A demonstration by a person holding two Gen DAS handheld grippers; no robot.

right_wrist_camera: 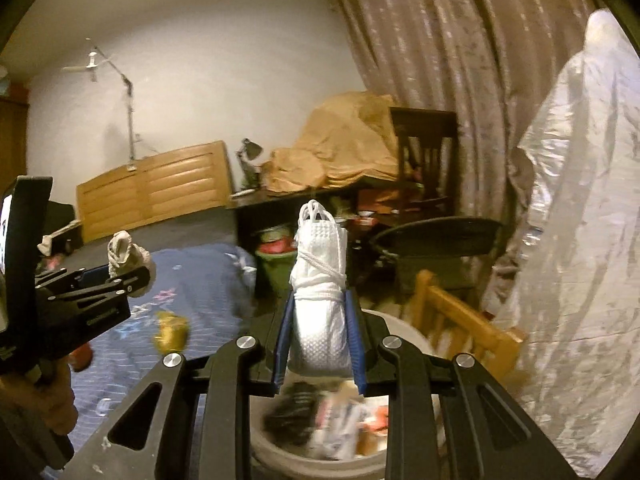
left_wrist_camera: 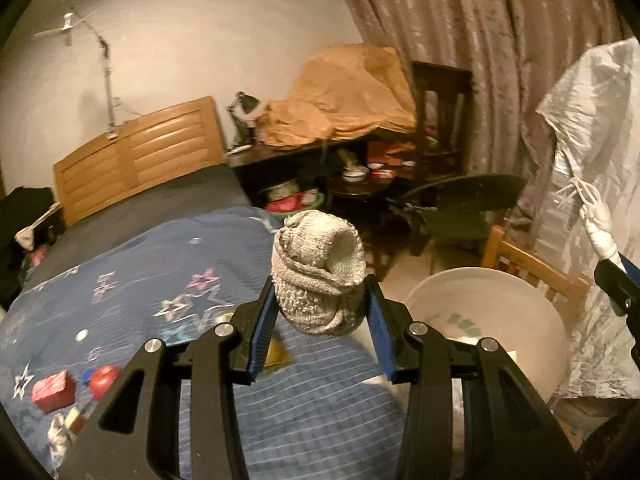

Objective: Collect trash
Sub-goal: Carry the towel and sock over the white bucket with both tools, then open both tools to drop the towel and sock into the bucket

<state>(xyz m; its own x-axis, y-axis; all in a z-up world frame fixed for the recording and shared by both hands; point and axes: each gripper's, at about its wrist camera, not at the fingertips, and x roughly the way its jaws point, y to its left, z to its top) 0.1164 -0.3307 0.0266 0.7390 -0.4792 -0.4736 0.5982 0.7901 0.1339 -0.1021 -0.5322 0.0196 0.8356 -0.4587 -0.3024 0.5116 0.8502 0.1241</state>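
My left gripper is shut on a balled-up grey knitted sock and holds it above the edge of the blue star-patterned bedspread. This sock also shows in the right wrist view. My right gripper is shut on a rolled white face mask bound by its strings, held above the white bin. The bin holds several wrappers and also shows in the left wrist view, right of the left gripper.
On the bedspread lie a red box, a red round object, a gold wrapper and a white scrap. A wooden chair and a silver foil sheet stand at the right. A cluttered desk lies beyond.
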